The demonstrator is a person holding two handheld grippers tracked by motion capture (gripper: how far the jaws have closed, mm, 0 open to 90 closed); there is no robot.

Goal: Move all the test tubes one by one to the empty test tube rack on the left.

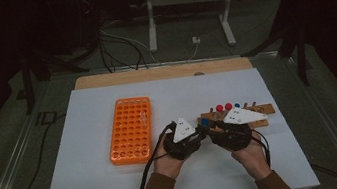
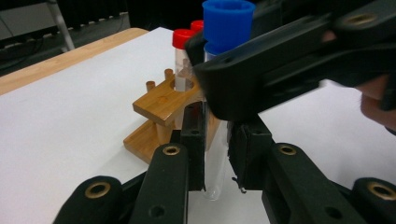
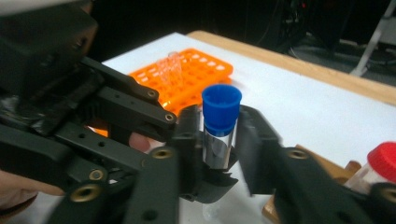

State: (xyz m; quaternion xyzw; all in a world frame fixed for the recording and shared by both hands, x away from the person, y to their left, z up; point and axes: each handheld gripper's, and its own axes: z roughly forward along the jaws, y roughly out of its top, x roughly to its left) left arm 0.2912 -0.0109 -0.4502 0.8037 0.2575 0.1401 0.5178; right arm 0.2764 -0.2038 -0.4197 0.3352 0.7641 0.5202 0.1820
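From above, my left gripper (image 1: 193, 132) and right gripper (image 1: 213, 129) meet just in front of the wooden rack (image 1: 264, 109); the blue-capped tube (image 1: 205, 122) between them is mostly hidden under the grey plates. The orange rack (image 1: 130, 129) lies to the left.

Left gripper view: my jaws stand slightly apart around the tube's (image 2: 215, 177) clear lower end (contact is hard to judge).

Right gripper view: my jaws pinch the tube (image 3: 220, 128) just below its cap.
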